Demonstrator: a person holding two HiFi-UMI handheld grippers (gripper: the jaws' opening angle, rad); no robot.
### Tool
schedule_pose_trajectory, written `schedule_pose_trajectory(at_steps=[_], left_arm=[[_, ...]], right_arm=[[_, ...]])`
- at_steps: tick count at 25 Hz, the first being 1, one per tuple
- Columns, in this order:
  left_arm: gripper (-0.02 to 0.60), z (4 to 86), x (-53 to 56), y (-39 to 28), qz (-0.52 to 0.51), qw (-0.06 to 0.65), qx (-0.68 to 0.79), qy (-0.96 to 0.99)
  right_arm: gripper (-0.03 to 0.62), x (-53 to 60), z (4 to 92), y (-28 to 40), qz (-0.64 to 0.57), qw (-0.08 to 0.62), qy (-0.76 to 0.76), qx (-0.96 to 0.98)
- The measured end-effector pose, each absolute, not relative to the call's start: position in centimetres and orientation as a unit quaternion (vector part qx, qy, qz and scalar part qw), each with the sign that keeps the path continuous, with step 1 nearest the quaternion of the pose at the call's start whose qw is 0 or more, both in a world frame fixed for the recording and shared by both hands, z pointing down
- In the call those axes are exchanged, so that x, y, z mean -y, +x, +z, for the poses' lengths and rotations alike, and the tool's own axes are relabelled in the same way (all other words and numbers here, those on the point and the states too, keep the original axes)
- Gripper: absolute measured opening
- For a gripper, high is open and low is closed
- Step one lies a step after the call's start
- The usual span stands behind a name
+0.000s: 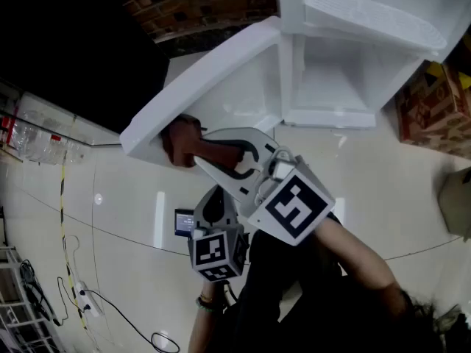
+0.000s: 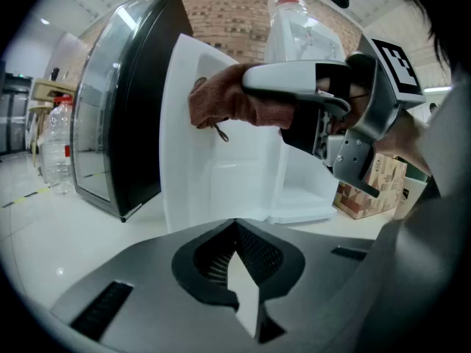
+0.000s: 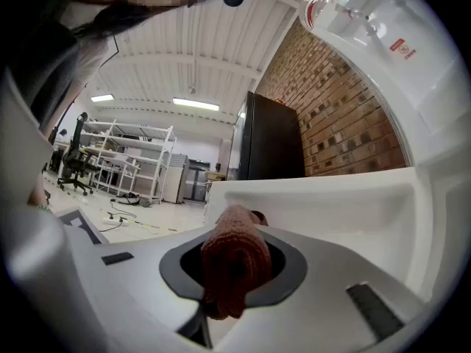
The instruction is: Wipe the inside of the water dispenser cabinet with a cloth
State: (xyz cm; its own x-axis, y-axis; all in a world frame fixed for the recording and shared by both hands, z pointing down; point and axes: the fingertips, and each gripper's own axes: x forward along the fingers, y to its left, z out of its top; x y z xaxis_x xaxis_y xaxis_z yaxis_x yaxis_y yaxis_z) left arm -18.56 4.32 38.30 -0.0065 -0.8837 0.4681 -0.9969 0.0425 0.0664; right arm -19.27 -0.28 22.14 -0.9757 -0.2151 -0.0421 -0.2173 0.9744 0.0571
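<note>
Just inside the door rim (image 1: 206, 68), right hand-held gripper (image 1: 210, 157) clamps cloth (image 3: 234, 259).

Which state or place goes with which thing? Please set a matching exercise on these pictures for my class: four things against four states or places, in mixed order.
Things:
1. cloth
2. left gripper
3. cabinet door
4. cardboard box

States or places:
A. swung open
B. on the floor beside the cabinet
C. clamped in the right gripper
D. shut, with nothing between its jaws

Pairs: 1-C; 2-D; 3-A; 4-B
</note>
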Motion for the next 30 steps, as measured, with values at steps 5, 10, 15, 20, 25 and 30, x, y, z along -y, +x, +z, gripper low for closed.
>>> schedule_pose_trajectory(at_steps=[5,10,15,20,25,30], left_arm=[[0.005,38.7,-3.7,-19.3,0.145,0.196,0.693,0.679],[0.005,38.9,-3.8,-19.5,0.146,0.198,0.694,0.677],[0.005,39.1,-3.8,-19.5,0.147,0.2,0.692,0.678],[0.005,39.1,-3.7,-19.0,0.149,0.2,0.688,0.681],[0.005,39.4,-3.8,-18.9,0.152,0.202,0.687,0.681],[0.005,39.7,-3.9,-18.8,0.155,0.201,0.685,0.683]], right_arm=[[0.077,4.6,21.6,-18.2,0.043,0.026,-0.167,-0.985],[0.077,11.4,23.1,-12.4,0.028,0.003,-0.282,-0.959],[0.076,15.9,23.6,-6.4,0.051,-0.005,-0.365,-0.93],[0.075,13.9,23.7,-7.2,0.041,0.0,-0.348,-0.936],[0.077,6.7,26.3,-13.2,-0.003,0.014,-0.231,-0.973],[0.077,0.7,31.1,-19.1,-0.015,-0.049,-0.129,-0.99]])
